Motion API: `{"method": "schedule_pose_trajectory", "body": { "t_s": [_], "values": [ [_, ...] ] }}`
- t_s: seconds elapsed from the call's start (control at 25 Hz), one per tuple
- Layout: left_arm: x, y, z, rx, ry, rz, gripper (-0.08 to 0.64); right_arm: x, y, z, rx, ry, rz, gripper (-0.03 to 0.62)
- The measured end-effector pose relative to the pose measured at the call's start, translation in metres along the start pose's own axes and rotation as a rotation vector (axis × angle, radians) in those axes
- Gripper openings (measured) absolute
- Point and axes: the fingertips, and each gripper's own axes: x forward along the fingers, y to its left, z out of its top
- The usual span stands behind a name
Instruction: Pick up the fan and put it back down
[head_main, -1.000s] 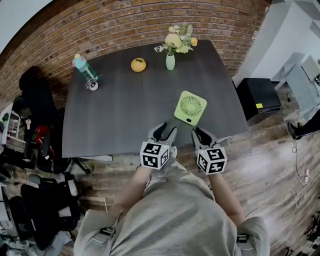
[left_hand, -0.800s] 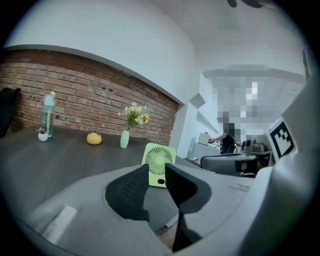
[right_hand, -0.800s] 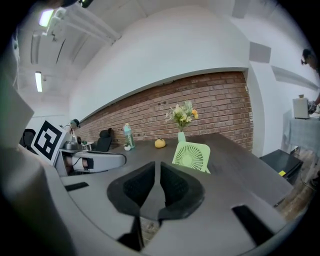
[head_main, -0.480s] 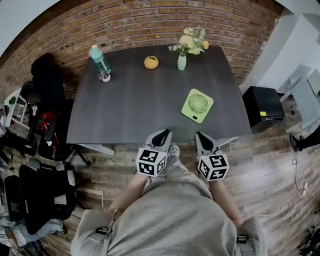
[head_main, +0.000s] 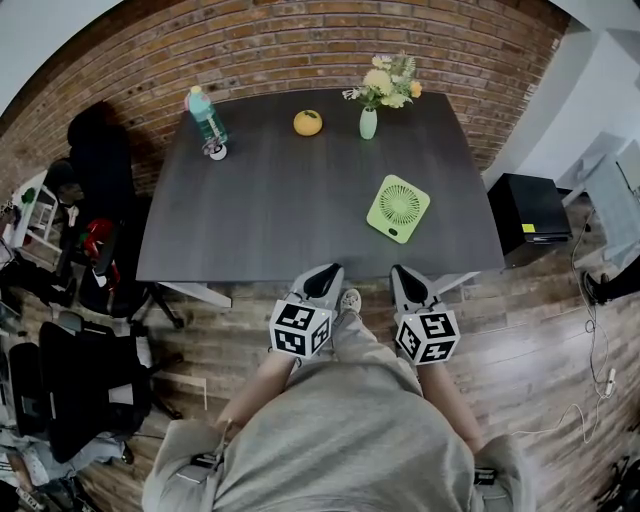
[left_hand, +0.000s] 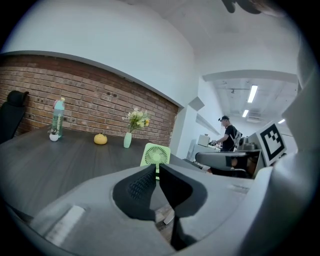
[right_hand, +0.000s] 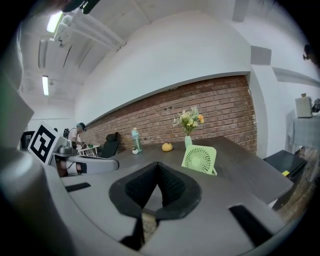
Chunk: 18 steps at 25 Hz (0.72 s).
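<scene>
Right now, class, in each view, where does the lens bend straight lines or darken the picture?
Head view: the table has bowed edges. Left gripper view: the brick wall curves, with a dark rim around the frame. Right gripper view: the wall arches, and a ceiling light glares upper left.

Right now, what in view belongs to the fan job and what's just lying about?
Job: green fan on the table; left gripper and right gripper, jaws just closed, both empty.
Lying about: water bottle, orange fruit, vase of flowers, black box on the floor.
</scene>
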Motion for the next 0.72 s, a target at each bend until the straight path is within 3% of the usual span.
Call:
{"method": "schedule_pose_trajectory", "body": {
  "t_s": [0.72],
  "values": [
    [0.004, -0.0002, 0.0056, -0.011, 0.0, -0.02, 0.032, 0.0059, 0.0019, 0.0003, 0.01, -0.001, 0.012, 0.002]
  ]
}}
